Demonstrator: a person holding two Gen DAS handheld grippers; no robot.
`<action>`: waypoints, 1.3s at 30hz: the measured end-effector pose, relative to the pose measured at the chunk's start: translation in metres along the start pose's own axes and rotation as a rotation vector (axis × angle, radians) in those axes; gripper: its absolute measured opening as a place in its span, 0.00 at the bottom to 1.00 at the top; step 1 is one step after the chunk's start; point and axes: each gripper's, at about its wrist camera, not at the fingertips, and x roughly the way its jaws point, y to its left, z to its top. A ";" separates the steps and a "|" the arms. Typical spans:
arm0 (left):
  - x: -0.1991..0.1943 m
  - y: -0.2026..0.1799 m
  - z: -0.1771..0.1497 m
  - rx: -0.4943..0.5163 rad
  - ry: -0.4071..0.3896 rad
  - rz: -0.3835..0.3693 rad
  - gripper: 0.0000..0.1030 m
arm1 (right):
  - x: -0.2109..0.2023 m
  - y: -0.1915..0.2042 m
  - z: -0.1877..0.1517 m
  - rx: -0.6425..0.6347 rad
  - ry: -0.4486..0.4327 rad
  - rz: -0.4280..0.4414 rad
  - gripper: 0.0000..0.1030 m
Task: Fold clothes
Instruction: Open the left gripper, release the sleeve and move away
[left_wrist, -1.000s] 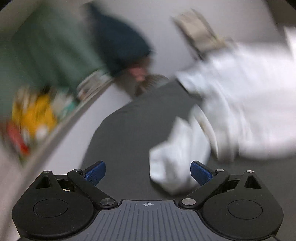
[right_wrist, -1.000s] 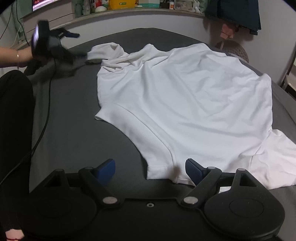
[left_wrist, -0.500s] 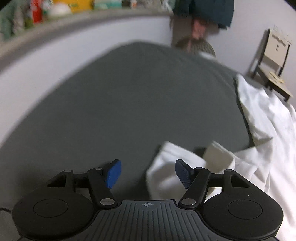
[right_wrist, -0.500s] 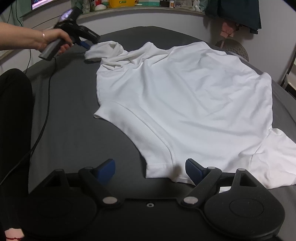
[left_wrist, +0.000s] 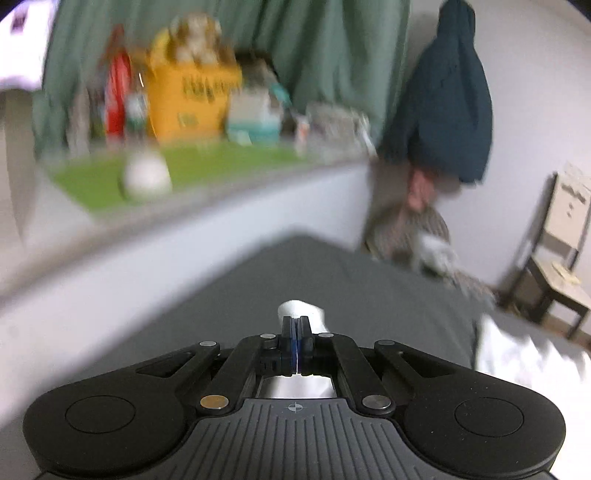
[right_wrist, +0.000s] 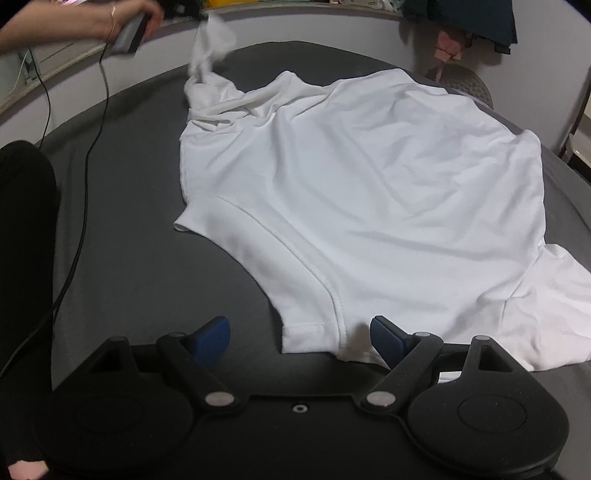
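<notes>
A bed with a dark grey cover (right_wrist: 140, 266) carries everything here. On it lies a white T-shirt (right_wrist: 388, 192), spread almost flat over the right half, with soft wrinkles. One far corner of it (the part near the wall) is lifted off the cover and bunched. A thin black cable (right_wrist: 79, 229) runs along the left side of the cover. The near left part is bare.
</notes>
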 end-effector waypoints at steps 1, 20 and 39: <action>-0.003 0.007 0.009 0.001 -0.022 0.017 0.00 | 0.000 0.000 0.001 -0.001 0.000 0.000 0.80; 0.029 -0.012 0.126 0.352 -0.288 0.123 0.00 | 0.017 -0.006 0.008 0.044 0.044 0.018 0.80; 0.125 -0.046 0.074 0.548 -0.071 0.239 0.01 | 0.030 0.091 0.029 -0.584 -0.165 0.063 0.79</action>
